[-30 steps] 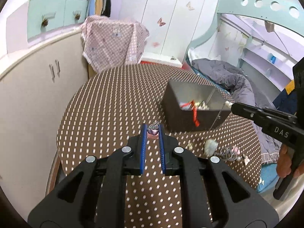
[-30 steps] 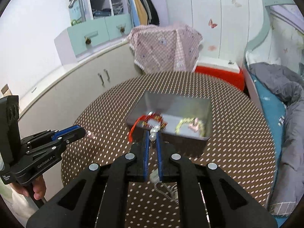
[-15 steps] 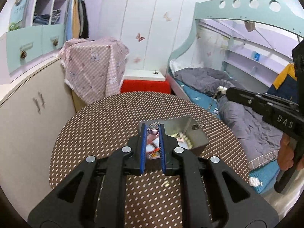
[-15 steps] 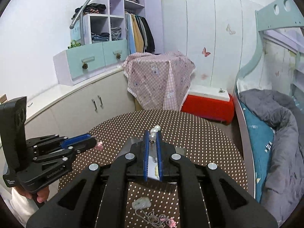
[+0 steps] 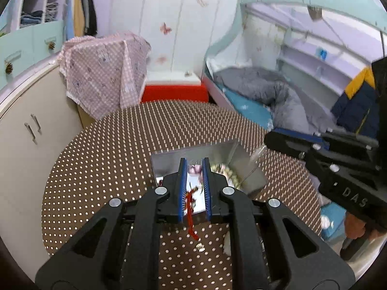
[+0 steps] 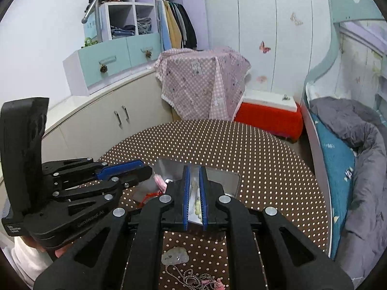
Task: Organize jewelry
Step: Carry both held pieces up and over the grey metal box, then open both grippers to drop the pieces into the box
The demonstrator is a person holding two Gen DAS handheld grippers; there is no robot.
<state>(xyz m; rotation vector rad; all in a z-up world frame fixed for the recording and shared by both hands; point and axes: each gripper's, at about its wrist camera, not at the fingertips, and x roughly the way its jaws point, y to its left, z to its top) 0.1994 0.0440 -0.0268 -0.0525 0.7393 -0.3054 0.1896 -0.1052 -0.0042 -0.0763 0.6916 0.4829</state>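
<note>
Brown polka-dot cloth covers the round table [image 5: 101, 169], and a shallow grey box [image 5: 169, 162] sits on it holding jewelry, with a red cord [image 5: 191, 217] spilling over its near edge.

Held over the near part of the box and angled down, the left gripper [image 5: 194, 169] has jaws that have just been opening; a small pink piece [image 5: 195, 169] hangs in the gap between the blue pads [image 5: 182, 188], which no longer press on it. In the right wrist view this gripper reaches in from the left, tip at the box's left edge, with a hand [image 6: 60, 251] under its handle.

From the right of the left wrist view the right gripper [image 5: 268, 140] comes in, tip above the box's far right corner. In its own view it [image 6: 194, 169] points down over the box; its jaws are all but closed, and whether a strand is pinched there I cannot tell.

Near the table's front edge lie a pale flat pendant [image 6: 174, 257] and a chain with pink charms [image 6: 193, 279].
</note>
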